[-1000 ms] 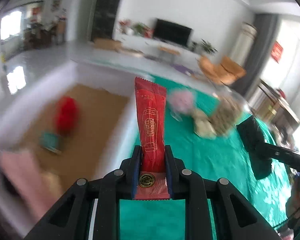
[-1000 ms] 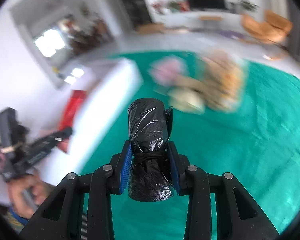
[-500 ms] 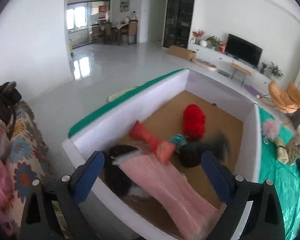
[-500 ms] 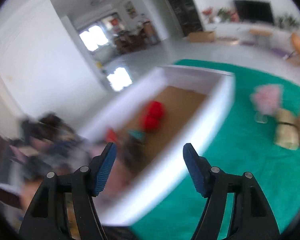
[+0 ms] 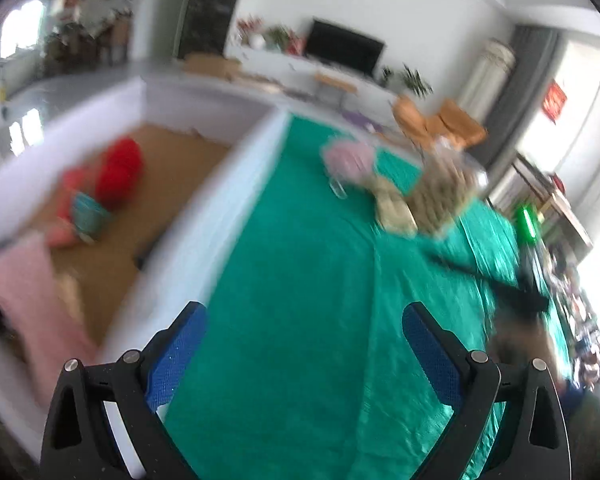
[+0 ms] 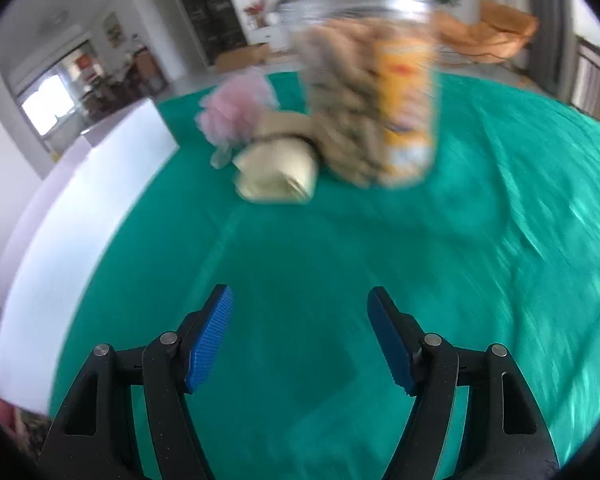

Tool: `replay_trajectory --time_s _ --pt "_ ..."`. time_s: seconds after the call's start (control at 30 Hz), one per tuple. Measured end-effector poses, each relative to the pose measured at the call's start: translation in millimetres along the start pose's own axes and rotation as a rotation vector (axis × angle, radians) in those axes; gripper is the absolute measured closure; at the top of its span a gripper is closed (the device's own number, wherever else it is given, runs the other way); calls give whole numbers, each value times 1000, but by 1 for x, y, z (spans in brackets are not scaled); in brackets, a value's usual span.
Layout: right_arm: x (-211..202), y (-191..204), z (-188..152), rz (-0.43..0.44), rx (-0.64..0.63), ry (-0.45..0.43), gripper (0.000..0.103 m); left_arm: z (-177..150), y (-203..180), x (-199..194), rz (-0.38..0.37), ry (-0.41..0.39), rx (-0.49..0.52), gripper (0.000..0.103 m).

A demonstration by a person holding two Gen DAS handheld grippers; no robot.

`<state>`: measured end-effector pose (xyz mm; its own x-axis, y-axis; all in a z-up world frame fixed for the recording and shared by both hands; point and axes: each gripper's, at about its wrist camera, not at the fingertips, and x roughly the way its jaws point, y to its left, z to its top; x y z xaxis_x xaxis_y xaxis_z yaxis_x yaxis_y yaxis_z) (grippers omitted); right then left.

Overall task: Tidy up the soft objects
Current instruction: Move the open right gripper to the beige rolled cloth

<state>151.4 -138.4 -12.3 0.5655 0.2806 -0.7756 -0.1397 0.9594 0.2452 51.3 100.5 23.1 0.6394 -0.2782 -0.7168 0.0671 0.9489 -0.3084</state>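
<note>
My left gripper (image 5: 304,312) is open and empty above the green cloth (image 5: 300,280), beside the white box (image 5: 204,216). In the box lie a red woolly thing (image 5: 120,168), a teal thing (image 5: 86,212) and a pink cloth (image 5: 28,292), all blurred. My right gripper (image 6: 300,294) is also open and empty, low over the green cloth (image 6: 500,240). Ahead of it are a pink puff (image 6: 236,108), a beige roll (image 6: 280,172) and a clear jar (image 6: 372,92) of brown pieces. The same puff (image 5: 348,158), roll (image 5: 394,212) and jar (image 5: 444,196) show in the left wrist view.
The white box wall (image 6: 80,220) runs along the left of the right wrist view. A blurred dark shape (image 5: 508,288) crosses the right side of the left wrist view. A living room with a television and orange chairs lies beyond the table.
The left gripper let go of the red packet and the right of the black bag roll, both over the box. Both have swung back over the green cloth, open.
</note>
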Motion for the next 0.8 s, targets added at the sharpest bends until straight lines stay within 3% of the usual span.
replay_trajectory --time_s 0.13,0.3,0.33,0.4,0.5,0.6,0.8 --pt "49 18 39 -44 25 48 31 -15 -7 11 -29 44 -14 5" --pt "94 23 69 -201 58 96 32 -25 -2 9 9 53 5 5" --pt "93 19 69 -196 82 89 44 -27 3 9 19 55 10 5" --pt "83 13 61 -170 122 58 85 -31 6 9 32 63 7 5" --pt "63 10 42 -86 96 57 97 -37 15 17 25 84 -27 5" --pt "22 0 5 -47 27 46 97 -41 9 26 11 103 -25 5" --pt "-40 -68 -58 -117 34 63 92 -43 -16 51 -3 150 32 5"
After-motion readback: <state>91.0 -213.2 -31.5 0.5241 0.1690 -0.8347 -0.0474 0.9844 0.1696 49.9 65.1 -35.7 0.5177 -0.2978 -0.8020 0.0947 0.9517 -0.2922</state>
